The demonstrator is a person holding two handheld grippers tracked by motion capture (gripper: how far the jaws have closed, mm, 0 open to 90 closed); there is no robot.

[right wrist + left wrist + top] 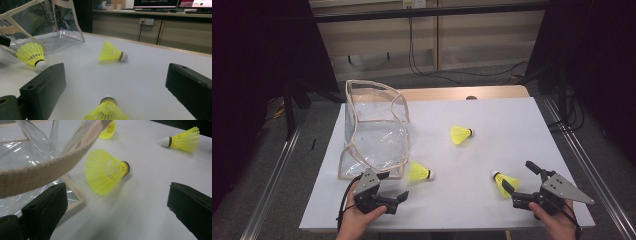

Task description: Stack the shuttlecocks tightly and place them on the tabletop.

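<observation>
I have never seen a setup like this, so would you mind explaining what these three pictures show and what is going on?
There is no robot here: a person holds a two-jaw tool in each hand. The high view looks down on a table with a white top; the left hand-held gripper and the right hand-held gripper come in from the bottom edge. The other two pictures come from cameras riding on those tools, so the black jaws frame each one.

On the table stand a clear plastic bag with beige trim and three yellow shuttlecocks: one beside the bag, one farther back mid-table, one between the right jaws. Both grippers are open and hold nothing.
</observation>
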